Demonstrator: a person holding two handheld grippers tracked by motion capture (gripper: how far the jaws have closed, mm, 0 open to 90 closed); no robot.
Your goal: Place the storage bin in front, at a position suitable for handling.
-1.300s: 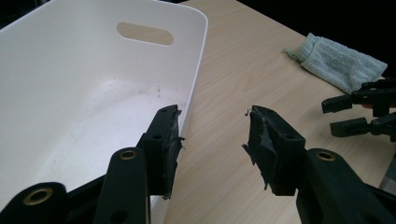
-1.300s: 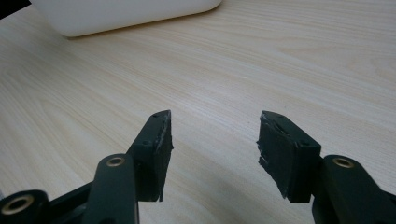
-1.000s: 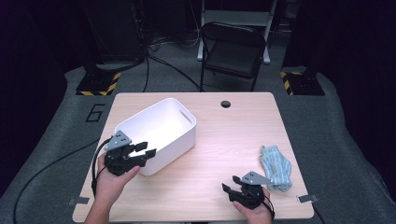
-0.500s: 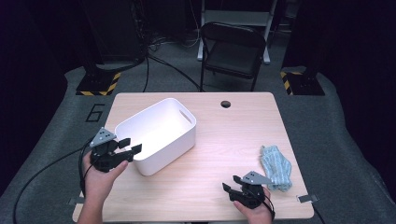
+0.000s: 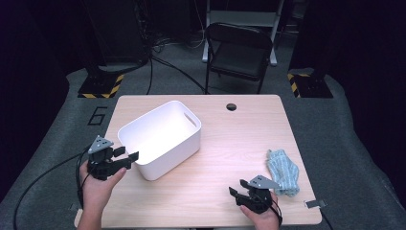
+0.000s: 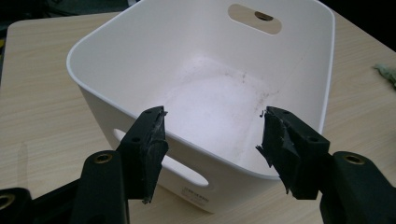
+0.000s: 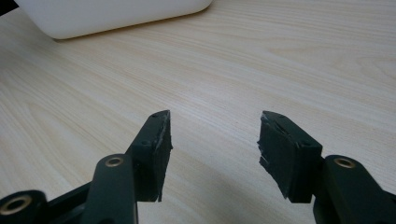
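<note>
Left gripper (image 5: 128, 157): at the near-left part of the table, just off the white bin's near-left end, pointing toward it; jaws spread wide, just been opening, nothing pinched between the pads; in the left gripper view (image 6: 212, 135) the bin's near rim and handle slot sit in the gap between the two jaws, pads clear of the plastic.

Right gripper (image 5: 238, 188): low over the near-right part of the table, well apart from the bin; jaws parted, nothing between them; in the right gripper view (image 7: 215, 135) bare wood grain in the gap.

White bin (image 5: 160, 139): upright on the left half of the table, turned at an angle to the table edges, open top, hollow with faint scuffs on the floor (image 6: 219, 100); oval handle slots in both end walls; a corner of it at the top left of the right gripper view (image 7: 112, 16).

Blue cloth (image 5: 282, 171): crumpled on the table near the right edge, just beside the right gripper, well apart from the bin.

Table (image 5: 239, 139): light wood, round cable hole at the far edge.

Chair (image 5: 238, 55): dark, folding, beyond the table's far edge.
</note>
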